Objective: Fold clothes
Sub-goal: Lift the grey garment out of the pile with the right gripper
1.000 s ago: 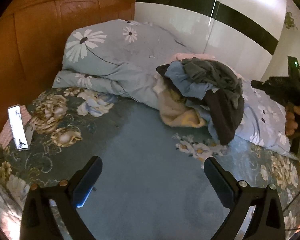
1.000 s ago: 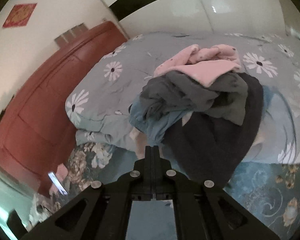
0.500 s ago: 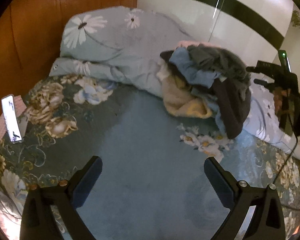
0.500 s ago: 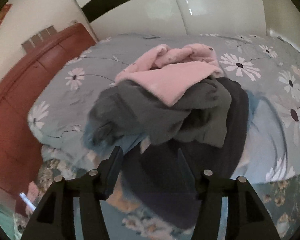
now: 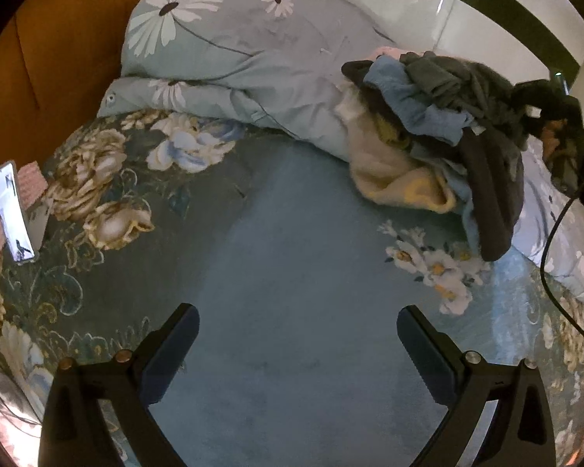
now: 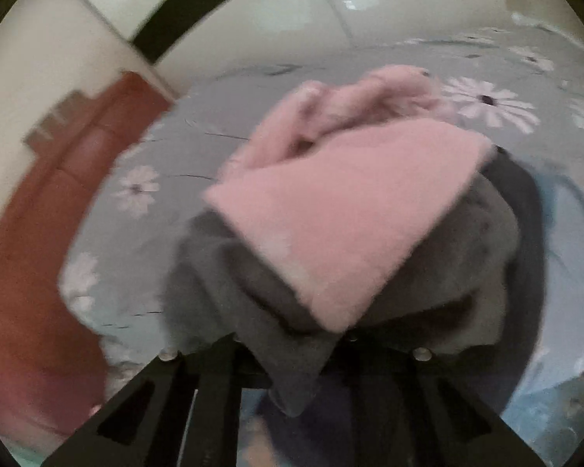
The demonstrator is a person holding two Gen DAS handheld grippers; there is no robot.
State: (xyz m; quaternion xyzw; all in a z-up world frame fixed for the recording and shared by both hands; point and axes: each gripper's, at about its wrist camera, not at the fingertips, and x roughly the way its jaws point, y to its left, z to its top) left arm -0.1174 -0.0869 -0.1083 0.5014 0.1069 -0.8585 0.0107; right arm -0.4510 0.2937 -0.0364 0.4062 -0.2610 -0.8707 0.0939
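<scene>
- Heap of crumpled clothes (image 5: 440, 116) sits on the folded pale-blue daisy-print quilt (image 5: 229, 58), at the far right of the bed; spills down onto the teal floral bedsheet (image 5: 292, 272).
- Right black two-finger gripper (image 6: 292, 381) right at the heap: dark grey knit garment (image 6: 292, 350) hangs between the jaws, jaws closing, fingertips hidden under the cloth; looks pinched on a grey flap, contact not fully clear through blur.
- Pink fleece garment (image 6: 342, 210) lies on top of the grey one, just above and beyond the right gripper, not held.
- Left black two-finger gripper (image 5: 296, 350) spread wide, nothing between the jaws, over bare sheet well apart from the heap.
- Heap lies ahead and to the right of the left gripper; right hand clearly nearer.
- Heap has no clean long axis; dark sleeve-like strip (image 5: 490, 194) droops toward the near bed edge.
- Likely next: pull grey piece toward the clear sheet; pink piece may drag along.
</scene>
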